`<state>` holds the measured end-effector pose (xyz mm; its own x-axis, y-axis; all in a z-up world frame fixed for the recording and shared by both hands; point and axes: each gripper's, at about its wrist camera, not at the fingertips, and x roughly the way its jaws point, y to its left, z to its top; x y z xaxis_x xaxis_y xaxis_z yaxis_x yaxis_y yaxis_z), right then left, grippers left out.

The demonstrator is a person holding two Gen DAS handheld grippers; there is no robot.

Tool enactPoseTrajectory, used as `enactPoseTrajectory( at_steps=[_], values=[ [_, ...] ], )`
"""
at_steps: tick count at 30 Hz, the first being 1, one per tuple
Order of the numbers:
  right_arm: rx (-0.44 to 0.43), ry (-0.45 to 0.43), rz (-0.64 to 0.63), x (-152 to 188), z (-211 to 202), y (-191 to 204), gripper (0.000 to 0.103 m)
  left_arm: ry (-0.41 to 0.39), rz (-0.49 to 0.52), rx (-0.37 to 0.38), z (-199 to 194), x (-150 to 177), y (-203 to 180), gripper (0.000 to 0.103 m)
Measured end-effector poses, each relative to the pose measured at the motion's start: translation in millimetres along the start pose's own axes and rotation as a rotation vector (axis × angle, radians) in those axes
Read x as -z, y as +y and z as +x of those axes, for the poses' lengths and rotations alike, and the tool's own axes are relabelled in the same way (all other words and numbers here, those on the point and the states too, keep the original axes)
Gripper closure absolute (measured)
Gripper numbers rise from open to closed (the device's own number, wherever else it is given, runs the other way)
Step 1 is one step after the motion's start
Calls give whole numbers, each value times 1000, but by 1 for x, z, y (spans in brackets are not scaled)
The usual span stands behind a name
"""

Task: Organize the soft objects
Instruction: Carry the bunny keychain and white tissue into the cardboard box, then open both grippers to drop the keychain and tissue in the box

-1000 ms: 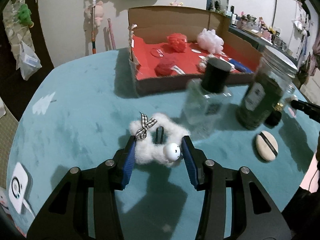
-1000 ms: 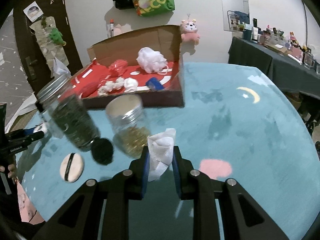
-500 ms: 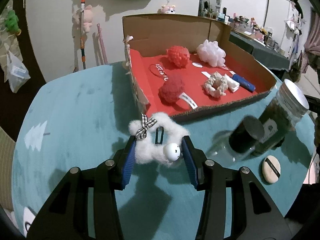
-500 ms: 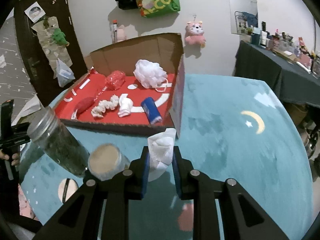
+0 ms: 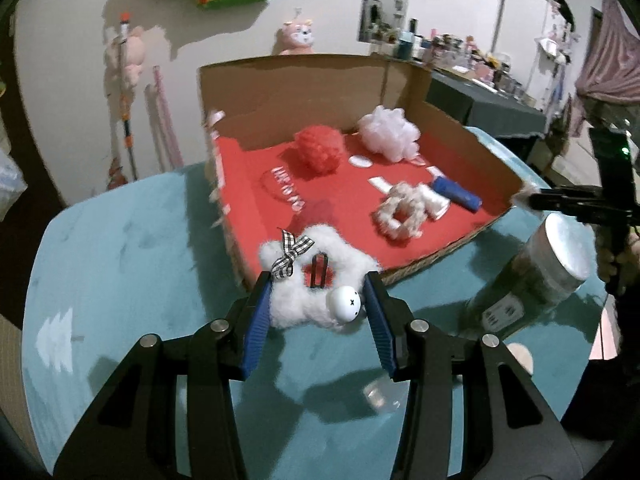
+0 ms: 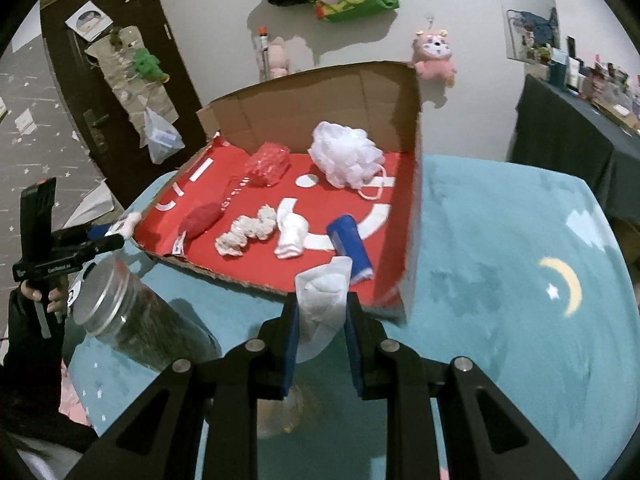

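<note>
My left gripper is shut on a white fluffy scrunchie with a checked bow and a small white ball, held above the near wall of the cardboard box. My right gripper is shut on a folded white cloth, held over the box's near right corner. The red-lined box holds a white bath pouf, a red mesh sponge, a red fuzzy piece, a white knotted rope ring, a white bundle and a blue roll.
A tall glass jar with a metal lid stands left of the right gripper, seen also as the jar in the left wrist view. A round beige pad lies on the teal table cover. A dark side table stands at the right.
Both grippers have risen and moved toward the box with their loads. The jars and the square bottle have slid down and aside in view, and the box interior shows more fully.
</note>
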<state>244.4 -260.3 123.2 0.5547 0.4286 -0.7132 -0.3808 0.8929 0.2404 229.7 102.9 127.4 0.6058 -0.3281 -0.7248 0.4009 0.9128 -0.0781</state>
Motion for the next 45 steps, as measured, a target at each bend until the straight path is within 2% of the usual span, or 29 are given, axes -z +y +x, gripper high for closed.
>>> enactPoseTrajectory(
  at_steps=[6, 13, 20, 27, 33, 45],
  values=[
    [-35, 44, -43, -28, 19, 8, 80, 69, 66, 64, 30, -36, -15, 60],
    [-21, 127, -81, -73, 60, 11, 80, 191, 115, 97, 80, -67, -32, 60],
    [34, 223, -65, -103, 108, 2, 80, 290, 155, 44, 124, -84, -38, 60],
    [98, 310, -55, -115, 147, -6, 80, 351, 155, 4, 153, -89, -33, 60],
    [132, 347, -56, -117, 160, -9, 80, 377, 151, -7, 165, -88, -28, 58],
    [161, 366, -50, -118, 169, -10, 79, 381, 146, -6, 165, -87, -28, 57]
  ],
)
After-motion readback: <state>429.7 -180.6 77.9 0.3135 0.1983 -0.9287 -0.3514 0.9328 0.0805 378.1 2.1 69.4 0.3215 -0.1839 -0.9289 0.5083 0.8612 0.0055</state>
